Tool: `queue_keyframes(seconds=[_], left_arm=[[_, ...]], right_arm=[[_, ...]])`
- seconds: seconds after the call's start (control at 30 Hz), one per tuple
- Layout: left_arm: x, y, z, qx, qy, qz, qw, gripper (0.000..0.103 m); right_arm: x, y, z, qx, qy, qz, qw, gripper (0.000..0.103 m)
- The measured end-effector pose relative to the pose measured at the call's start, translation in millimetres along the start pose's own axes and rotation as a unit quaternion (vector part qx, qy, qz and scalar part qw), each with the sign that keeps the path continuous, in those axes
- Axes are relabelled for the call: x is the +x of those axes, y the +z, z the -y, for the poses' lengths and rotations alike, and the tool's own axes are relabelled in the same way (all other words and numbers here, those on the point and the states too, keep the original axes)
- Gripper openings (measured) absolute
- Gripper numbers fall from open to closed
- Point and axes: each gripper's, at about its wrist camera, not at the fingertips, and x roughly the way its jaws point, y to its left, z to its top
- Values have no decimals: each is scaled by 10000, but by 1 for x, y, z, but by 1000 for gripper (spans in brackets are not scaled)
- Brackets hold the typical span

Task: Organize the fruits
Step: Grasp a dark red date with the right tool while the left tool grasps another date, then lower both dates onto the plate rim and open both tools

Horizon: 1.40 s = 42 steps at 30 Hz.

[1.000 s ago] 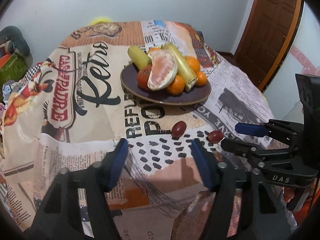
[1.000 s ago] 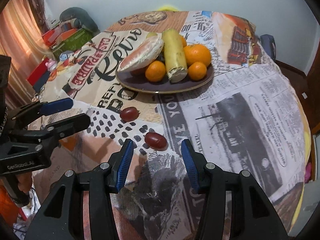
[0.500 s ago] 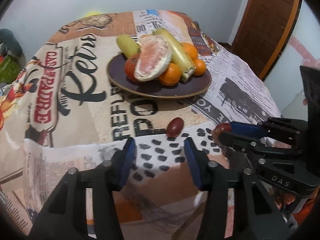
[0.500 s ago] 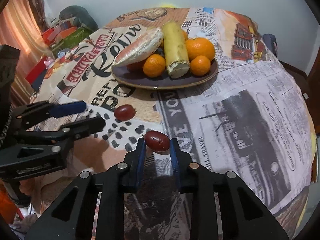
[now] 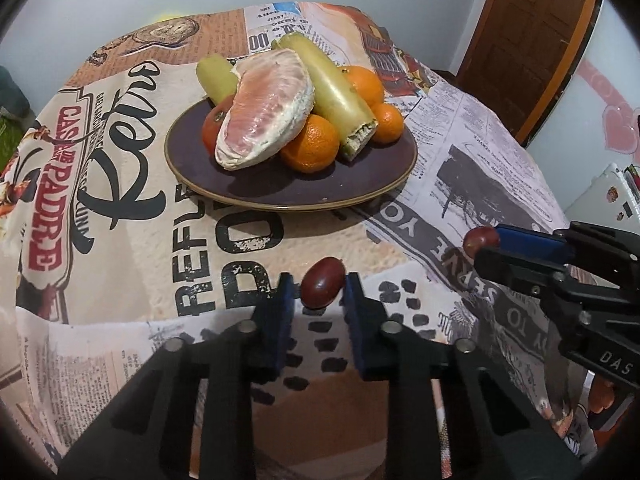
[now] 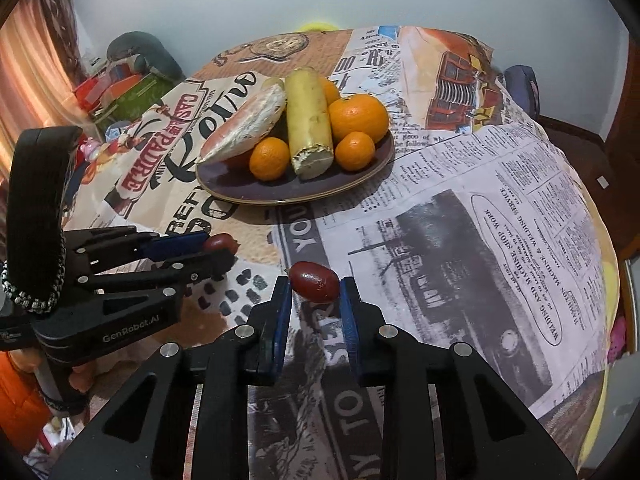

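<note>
Two small dark red fruits are gripped just above the printed tablecloth. My left gripper has its blue pads pressed on one red fruit, the jaws closing tight on it. My right gripper is shut on the other red fruit, held a little off the cloth. Each gripper shows in the other's view: the right gripper with its fruit, the left gripper with its fruit. Beyond both stands a dark plate piled with a peeled pomelo piece, oranges and long yellow-green fruits.
The round table's cloth falls away at the right edge. A wooden door stands at the back right. Bags and clutter lie beyond the table's left side. Bare plate surface shows in front of the pile.
Both grippers moved forward onto the red fruits and closed on them, the right one first, then the left. The right fruit has lifted slightly off the cloth.
</note>
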Motion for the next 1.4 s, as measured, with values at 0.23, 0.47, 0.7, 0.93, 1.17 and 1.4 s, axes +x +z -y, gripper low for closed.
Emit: queue_keyframes(seconds=[0.23,0.47,0.7,0.93,1.17,1.4], left_arm=[[-11,-1,-1,54,37,108,9999,20],[-41,7,-9,-32,104,493,9987,20],[-62,24,-11,-80,137,866,9961,20],[-57,34,-13,-111,90,893,9959,20],[-41,37,-12,-52,117,763,9970,20],[-30,38,-12,-99,48,661,9978,20]], right_arm=[[-5,5,-2,-30,6,81,10000,23],[-11,19,-7,-107,3,251,9996,23],[-14,37,-12,-194,-1,438,9989,23],[-5,53,-14,-233,-3,525,9984,23],[16,58,-11,-262,26,377,9989,23],[31,56,-8,-357,-12,201,9992,23]])
